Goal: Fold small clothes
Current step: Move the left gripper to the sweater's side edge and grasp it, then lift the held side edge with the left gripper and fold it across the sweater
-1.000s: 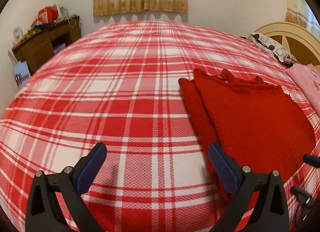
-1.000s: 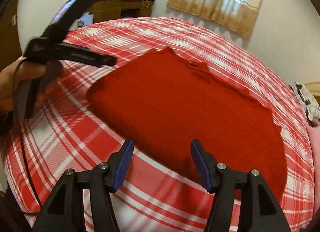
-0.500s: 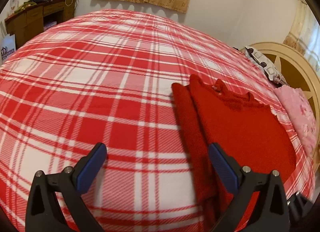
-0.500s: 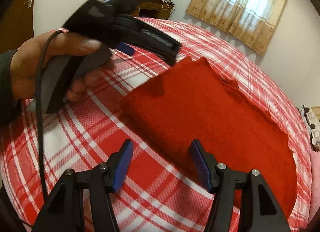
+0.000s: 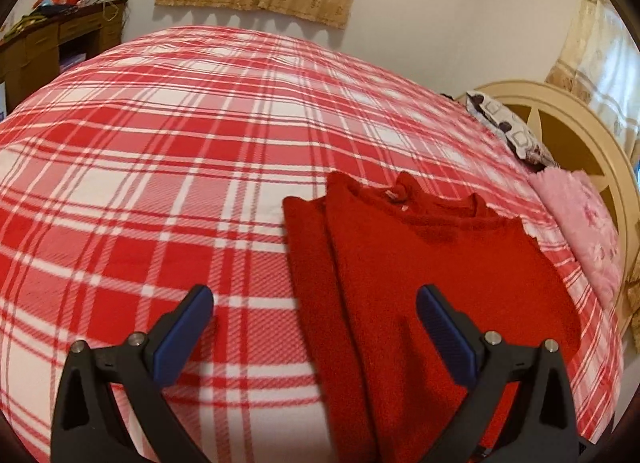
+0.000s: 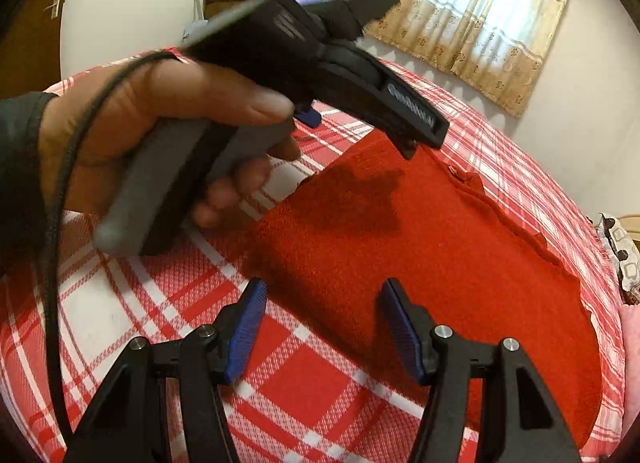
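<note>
A red knitted sweater [image 5: 432, 283] lies flat on the plaid bed cover [image 5: 160, 183], neckline at the far end, with one side folded in as a long strip [image 5: 308, 263]. My left gripper [image 5: 314, 303] hangs open above that strip's near end, nothing between its blue pads. In the right wrist view the sweater [image 6: 440, 263] fills the middle. My right gripper [image 6: 323, 291] is open over its near edge and holds nothing. A hand [image 6: 160, 123] holding the left tool hovers over the sweater's left corner and casts a shadow on it.
A pink blanket [image 5: 588, 231] and a patterned pillow [image 5: 504, 127] lie by the cream headboard [image 5: 580, 135] on the right. A cluttered wooden desk [image 5: 52, 43] stands at the far left wall. A black cable [image 6: 52, 223] trails from the hand.
My left gripper has swung right, so the sweater's folded edge now lies between its fingers. In the right wrist view, the hand with the left tool has come much closer over the sweater's corner.
</note>
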A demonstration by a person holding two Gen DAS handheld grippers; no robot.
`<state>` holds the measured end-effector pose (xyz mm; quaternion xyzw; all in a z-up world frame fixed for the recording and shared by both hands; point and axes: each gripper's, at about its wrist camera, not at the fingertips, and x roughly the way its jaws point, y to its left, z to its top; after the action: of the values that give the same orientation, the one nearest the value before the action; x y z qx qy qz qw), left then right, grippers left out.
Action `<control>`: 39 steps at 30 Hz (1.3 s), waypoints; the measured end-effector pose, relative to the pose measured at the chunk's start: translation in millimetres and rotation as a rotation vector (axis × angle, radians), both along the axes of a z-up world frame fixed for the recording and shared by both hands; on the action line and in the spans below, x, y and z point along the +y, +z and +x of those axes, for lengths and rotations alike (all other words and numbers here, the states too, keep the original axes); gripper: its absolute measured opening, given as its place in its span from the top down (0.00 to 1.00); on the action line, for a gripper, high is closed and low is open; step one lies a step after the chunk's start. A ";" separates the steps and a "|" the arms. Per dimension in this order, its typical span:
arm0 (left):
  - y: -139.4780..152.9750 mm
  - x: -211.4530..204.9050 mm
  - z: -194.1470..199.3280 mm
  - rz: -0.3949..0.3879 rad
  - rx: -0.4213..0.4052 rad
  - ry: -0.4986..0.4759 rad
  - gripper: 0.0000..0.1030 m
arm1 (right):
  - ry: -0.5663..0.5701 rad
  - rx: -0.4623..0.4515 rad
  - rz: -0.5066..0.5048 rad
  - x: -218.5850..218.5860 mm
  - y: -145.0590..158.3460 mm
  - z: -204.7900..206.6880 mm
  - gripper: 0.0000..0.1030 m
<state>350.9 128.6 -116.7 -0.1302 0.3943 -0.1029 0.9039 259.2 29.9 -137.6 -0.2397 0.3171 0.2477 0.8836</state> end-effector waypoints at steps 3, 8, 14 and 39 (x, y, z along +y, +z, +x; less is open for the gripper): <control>-5.5 -1.3 12.3 0.002 0.008 0.007 0.03 | -0.009 -0.016 -0.002 3.8 -0.8 4.0 0.41; -10.6 -4.6 22.2 -0.014 0.006 -0.011 0.30 | -0.004 -0.041 -0.019 7.6 -4.4 3.1 0.41; -12.1 -9.9 18.7 -0.012 -0.005 -0.047 0.56 | -0.004 -0.033 -0.001 1.0 -3.8 5.5 0.42; -11.2 -16.8 21.7 0.026 -0.002 -0.065 0.83 | -0.022 -0.006 0.082 -12.1 1.3 10.3 0.85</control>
<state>372.5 111.8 -127.9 -0.1054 0.3989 -0.1273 0.9020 269.5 17.7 -136.3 -0.2004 0.3068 0.2500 0.8962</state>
